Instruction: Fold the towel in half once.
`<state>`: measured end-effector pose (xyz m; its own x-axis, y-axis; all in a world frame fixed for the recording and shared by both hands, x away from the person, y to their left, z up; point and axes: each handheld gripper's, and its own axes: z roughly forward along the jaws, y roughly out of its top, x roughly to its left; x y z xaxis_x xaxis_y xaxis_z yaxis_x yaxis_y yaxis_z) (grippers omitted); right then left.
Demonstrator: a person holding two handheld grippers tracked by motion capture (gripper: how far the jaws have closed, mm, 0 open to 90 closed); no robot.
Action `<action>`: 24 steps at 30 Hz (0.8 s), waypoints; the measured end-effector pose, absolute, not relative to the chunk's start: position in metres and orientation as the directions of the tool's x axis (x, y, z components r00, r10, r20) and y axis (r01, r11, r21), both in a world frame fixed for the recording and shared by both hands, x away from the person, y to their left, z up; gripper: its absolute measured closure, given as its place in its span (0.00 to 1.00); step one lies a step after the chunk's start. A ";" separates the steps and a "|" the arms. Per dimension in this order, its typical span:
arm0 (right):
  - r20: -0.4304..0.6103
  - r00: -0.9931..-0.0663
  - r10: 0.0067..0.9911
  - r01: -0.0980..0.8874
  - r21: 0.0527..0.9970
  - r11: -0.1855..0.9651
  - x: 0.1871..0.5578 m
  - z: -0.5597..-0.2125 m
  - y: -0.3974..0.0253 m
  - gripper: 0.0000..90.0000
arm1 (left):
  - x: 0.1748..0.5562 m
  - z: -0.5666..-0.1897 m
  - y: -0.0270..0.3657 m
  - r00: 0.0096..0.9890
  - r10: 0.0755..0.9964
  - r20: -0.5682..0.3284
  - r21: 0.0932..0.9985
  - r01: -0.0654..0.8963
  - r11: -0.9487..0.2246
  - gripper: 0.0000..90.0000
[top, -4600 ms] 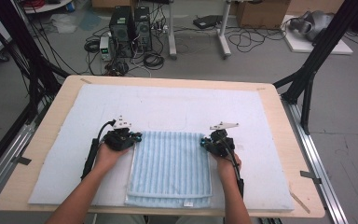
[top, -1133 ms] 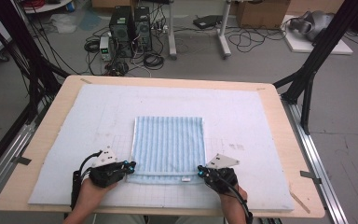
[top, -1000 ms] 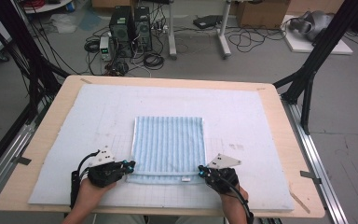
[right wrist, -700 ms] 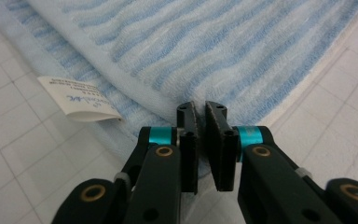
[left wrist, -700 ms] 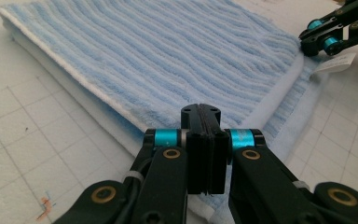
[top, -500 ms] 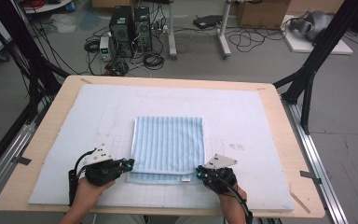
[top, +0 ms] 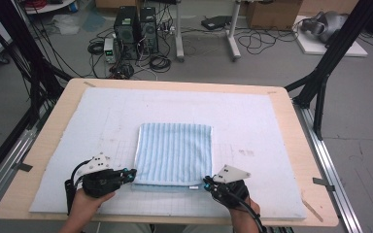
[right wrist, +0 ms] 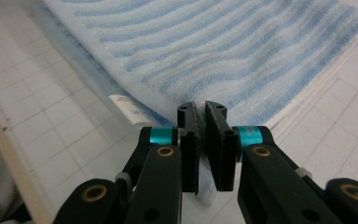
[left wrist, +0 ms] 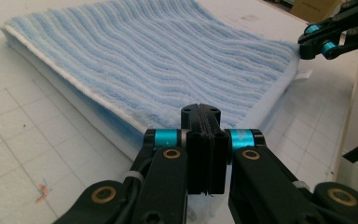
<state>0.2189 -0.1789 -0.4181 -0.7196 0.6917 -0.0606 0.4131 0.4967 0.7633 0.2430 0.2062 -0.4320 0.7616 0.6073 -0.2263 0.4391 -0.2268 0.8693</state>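
Observation:
A light-blue striped towel (top: 175, 153) lies folded flat in the middle of the white gridded mat (top: 262, 126). My left gripper (top: 132, 171) rests at the towel's near left corner. In the left gripper view its jaws (left wrist: 204, 114) are pressed together with no cloth between them, and the towel (left wrist: 168, 60) lies just beyond the tips. My right gripper (top: 207, 182) sits at the near right corner. In the right gripper view its jaws (right wrist: 201, 109) stand a sliver apart with white cloth pinched between them. A white care label (right wrist: 128, 111) sticks out beside them.
The mat covers a wooden table (top: 298, 160) whose near edge is just behind both hands. Black frame posts (top: 320, 82) stand at the right and left corners. Computers and cables (top: 136, 29) sit on the floor beyond the far edge.
Since 4.6 s ago both grippers came back from the towel's sides to its near corners, and the towel now lies shorter and farther up. In the last second the left hand slid slightly left.

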 end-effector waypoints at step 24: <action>-0.066 -0.667 0.742 0.472 0.734 0.490 0.239 -0.445 -0.182 0.84 | 0.259 -0.447 0.191 0.708 0.678 -0.197 0.831 0.488 -0.268 0.82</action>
